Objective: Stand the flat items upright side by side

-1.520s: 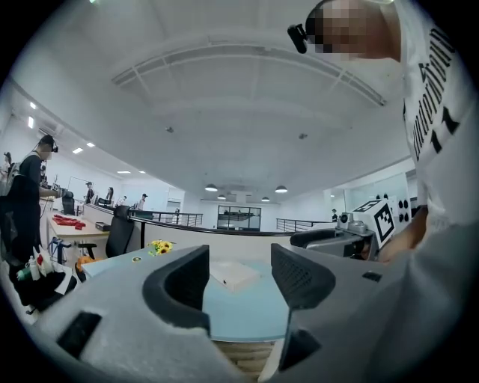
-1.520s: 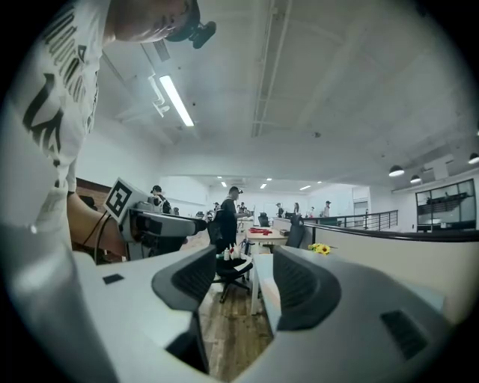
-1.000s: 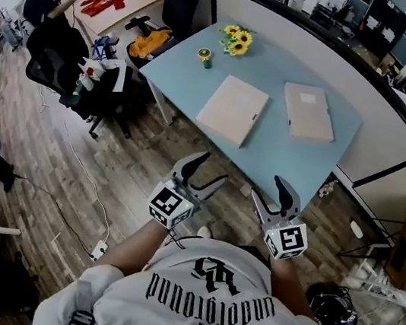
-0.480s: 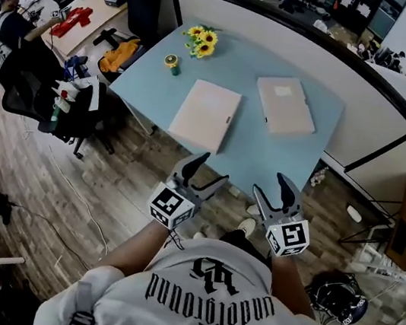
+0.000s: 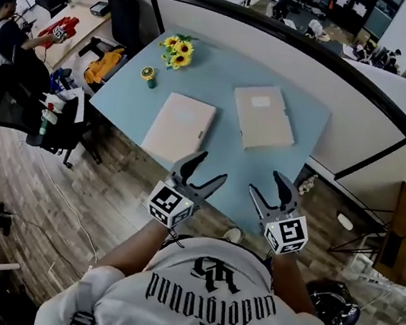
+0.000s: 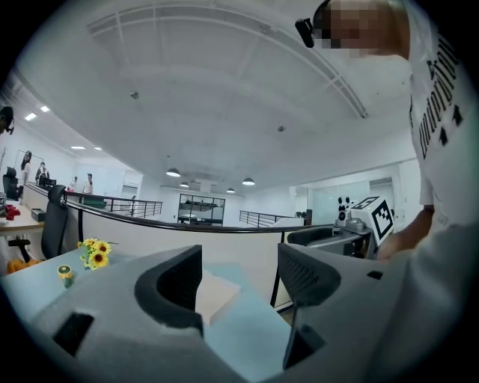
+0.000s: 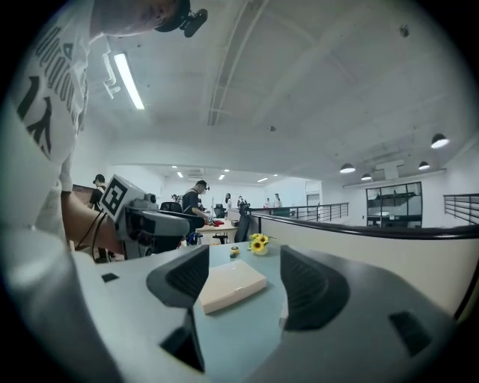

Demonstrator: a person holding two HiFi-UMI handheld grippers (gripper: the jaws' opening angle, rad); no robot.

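Lying flat on the desk, the left folder and right folder awaited standing; nothing was done. Short of the desk's near edge, the left claw, just widening, and the right claw gaped empty.

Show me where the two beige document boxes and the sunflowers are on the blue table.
Left beige document box (image 5: 180,127), head view, middle of its lid.
Right beige document box (image 5: 263,118), head view, middle of its lid.
Sunflowers (image 5: 176,49), head view, the yellow blooms.

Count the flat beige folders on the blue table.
2. The left folder lies flat by the table's near edge; the right folder lies flat apart from it, nearer the partition. No third seems hidden.
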